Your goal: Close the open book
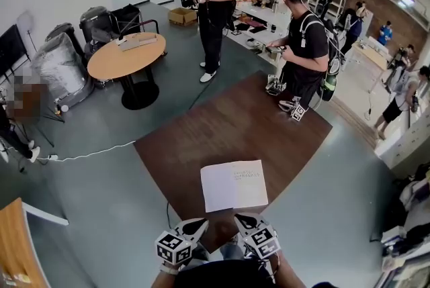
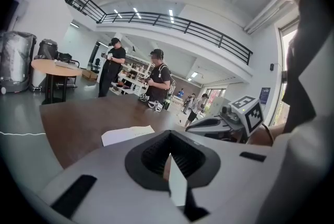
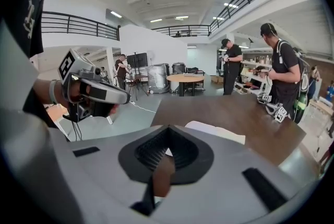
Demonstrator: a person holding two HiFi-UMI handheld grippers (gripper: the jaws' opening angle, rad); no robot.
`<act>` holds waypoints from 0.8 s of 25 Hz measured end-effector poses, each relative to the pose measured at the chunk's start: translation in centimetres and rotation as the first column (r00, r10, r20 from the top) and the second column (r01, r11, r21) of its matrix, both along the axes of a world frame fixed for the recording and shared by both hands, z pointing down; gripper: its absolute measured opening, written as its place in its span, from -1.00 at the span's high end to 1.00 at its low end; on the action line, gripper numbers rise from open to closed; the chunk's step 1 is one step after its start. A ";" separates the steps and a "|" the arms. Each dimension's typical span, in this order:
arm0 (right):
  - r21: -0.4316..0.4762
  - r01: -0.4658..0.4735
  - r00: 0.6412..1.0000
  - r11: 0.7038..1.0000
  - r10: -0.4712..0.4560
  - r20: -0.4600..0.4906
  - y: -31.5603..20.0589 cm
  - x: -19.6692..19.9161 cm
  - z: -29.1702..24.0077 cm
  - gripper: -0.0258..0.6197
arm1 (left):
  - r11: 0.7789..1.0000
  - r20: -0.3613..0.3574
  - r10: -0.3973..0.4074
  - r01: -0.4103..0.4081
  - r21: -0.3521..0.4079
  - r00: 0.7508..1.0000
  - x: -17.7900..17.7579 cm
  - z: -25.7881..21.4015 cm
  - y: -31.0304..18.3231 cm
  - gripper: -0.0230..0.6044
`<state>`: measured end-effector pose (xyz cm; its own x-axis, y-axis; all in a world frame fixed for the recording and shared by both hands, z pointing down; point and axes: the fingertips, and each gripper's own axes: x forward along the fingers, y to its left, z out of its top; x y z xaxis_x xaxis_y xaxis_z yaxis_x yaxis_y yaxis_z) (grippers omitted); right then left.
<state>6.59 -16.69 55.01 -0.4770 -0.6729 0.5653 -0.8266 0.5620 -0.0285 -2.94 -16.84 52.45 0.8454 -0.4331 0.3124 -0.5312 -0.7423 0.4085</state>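
Observation:
A white book (image 1: 234,184) lies flat on the dark brown table (image 1: 222,125), a pale face with a few lines of small print turned up. No crease or spine shows on it. Both grippers hover at the table's near edge, just short of the book and apart from it. My left gripper (image 1: 198,224) points at its near left corner, my right gripper (image 1: 243,218) at its near edge. Both are shut and hold nothing. The left gripper view has the book (image 2: 127,134) ahead of its shut jaws, and the right gripper view has the book (image 3: 216,131) ahead too.
Two people with gripper rigs stand beyond the table's far side (image 1: 306,45) (image 1: 213,5). A round wooden table (image 1: 124,55) stands at the far left, a white cable (image 1: 87,154) runs over the grey floor, and shelves line the back wall.

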 end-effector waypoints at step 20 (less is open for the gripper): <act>-0.061 0.103 0.995 0.993 -0.103 0.003 -5.8 1.2 5.1 0.96 | 0.993 0.059 -0.107 0.110 -0.042 0.992 0.7 1.7 -1.3 0.92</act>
<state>7.81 -22.52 60.14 -0.5419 -0.5847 0.6037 -0.7647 0.6410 -0.0657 -2.28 -18.11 54.12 0.7744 -0.5060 0.3799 -0.6311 -0.6604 0.4068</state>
